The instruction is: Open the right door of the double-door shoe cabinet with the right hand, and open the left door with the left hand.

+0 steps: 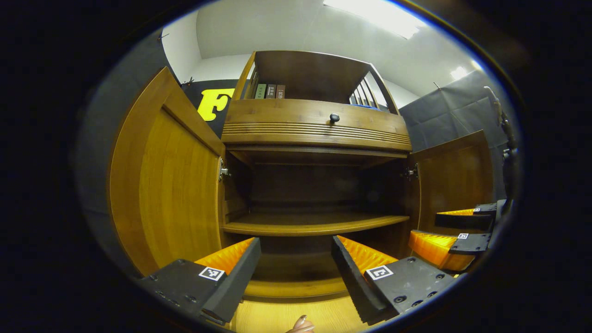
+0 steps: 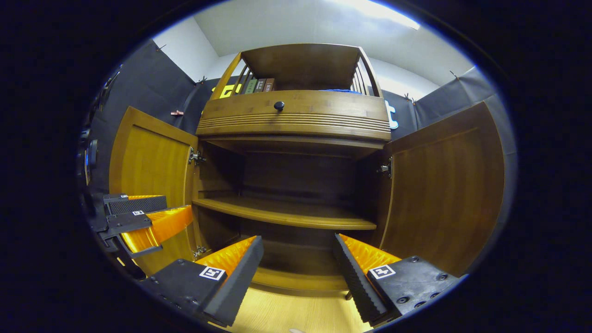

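Shoe cabinet (image 1: pixel 314 125) stands on pale wood floor (image 1: pixel 286 317). Inner shelf (image 2: pixel 286 213) bare. Books (image 1: pixel 268 91) upright on top shelf.

Look near the top centre of your left gripper view: a short row of books (image 1: pixel 267 91) stands upright on the open top shelf (image 1: pixel 314 74), at its left end. A blue item (image 1: pixel 365 106) lies at that shelf's right side, too hidden to identify. Ceiling lights (image 1: pixel 379 16) glow at upper right.
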Demonstrator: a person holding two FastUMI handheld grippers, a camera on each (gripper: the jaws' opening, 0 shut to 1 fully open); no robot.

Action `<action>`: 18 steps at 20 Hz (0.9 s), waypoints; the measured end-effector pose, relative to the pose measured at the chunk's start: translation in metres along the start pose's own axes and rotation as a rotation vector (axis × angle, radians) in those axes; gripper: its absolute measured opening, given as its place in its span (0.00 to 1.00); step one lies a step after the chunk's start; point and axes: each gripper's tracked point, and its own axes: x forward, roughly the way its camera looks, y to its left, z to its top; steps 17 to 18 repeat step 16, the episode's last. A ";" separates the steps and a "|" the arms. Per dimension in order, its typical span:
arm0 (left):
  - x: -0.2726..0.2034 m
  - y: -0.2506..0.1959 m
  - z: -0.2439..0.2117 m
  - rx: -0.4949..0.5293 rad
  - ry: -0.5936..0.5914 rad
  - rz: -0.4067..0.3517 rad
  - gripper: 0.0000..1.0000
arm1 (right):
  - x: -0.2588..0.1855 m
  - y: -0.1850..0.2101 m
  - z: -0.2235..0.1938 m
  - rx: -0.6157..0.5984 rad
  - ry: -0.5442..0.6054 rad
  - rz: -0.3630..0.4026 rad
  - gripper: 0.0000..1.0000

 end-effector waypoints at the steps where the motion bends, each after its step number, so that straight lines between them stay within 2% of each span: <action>1: 0.000 0.000 0.000 -0.003 0.000 -0.001 0.94 | 0.000 0.000 -0.001 -0.001 0.001 -0.001 0.99; 18: -0.002 -0.002 0.001 -0.002 -0.008 -0.009 0.95 | 0.003 0.004 -0.003 -0.001 0.009 0.009 0.99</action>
